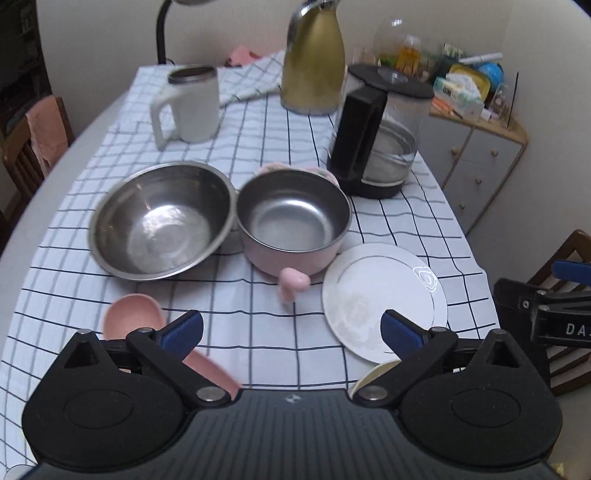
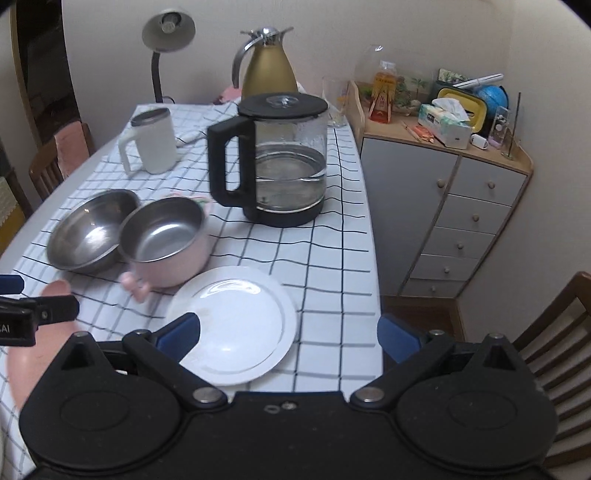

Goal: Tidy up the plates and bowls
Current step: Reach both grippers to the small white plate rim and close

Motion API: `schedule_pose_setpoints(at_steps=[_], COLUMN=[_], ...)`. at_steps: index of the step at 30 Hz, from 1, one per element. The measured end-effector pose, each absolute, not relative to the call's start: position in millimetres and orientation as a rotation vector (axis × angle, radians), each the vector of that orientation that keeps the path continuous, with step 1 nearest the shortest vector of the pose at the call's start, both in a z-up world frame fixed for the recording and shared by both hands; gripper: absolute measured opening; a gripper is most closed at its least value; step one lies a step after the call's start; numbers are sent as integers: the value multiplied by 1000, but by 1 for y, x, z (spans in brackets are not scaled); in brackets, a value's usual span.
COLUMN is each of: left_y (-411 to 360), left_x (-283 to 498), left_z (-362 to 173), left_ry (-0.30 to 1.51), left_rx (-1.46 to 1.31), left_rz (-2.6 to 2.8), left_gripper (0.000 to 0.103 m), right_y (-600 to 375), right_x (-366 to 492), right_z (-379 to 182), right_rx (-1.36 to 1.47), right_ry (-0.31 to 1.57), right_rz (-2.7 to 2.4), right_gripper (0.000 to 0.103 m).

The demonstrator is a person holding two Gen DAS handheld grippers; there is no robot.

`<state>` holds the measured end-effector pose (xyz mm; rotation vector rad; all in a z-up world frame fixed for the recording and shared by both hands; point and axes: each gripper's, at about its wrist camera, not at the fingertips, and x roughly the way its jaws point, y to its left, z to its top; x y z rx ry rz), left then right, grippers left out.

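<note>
A wide steel bowl (image 1: 162,225) sits on the checked tablecloth, touching a pink steel-lined bowl (image 1: 293,225) with a small pink handle to its right. A white plate (image 1: 384,301) lies near the table's right edge. My left gripper (image 1: 291,328) is open and empty, above the cloth in front of the bowls. My right gripper (image 2: 288,332) is open and empty, over the near edge of the white plate (image 2: 236,325). The steel bowl (image 2: 90,230) and pink bowl (image 2: 166,240) show left of it. A pink plate (image 2: 33,350) lies under the left gripper (image 2: 22,310).
A glass kettle (image 2: 277,162) with black handle stands behind the plate. A white mug (image 2: 151,142), a gold jug (image 2: 267,70) and a desk lamp (image 2: 166,33) stand farther back. A drawer cabinet (image 2: 454,218) is right of the table; chairs stand at both sides.
</note>
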<state>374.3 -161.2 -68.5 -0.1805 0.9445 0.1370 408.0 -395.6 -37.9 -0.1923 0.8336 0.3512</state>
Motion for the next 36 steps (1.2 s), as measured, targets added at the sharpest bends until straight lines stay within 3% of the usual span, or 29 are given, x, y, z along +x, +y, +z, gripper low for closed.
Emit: schedule_pose_setpoints(at_steps=[15,23,29,36], left_y=[-175,-181,-178,-170], left_x=[442,452,453,455], left_z=[-118,-134,-148,-159], left_ry=[1120,1151,1165,1197], left_rx=[-277,-267,-285,-360], left_rz=[70,48,54,69], left_gripper=[102,67,65,65], right_y=[-395,-396,-396,-399], right_x=[491,506,509,514], right_z=[-93,-117,-127,-136], right_rx=[-185,-140,-127,-84], right_ry=[1033,1114,1148,1176], right_rz=[416,465,501,511], right_gripper=[89,68,50,45])
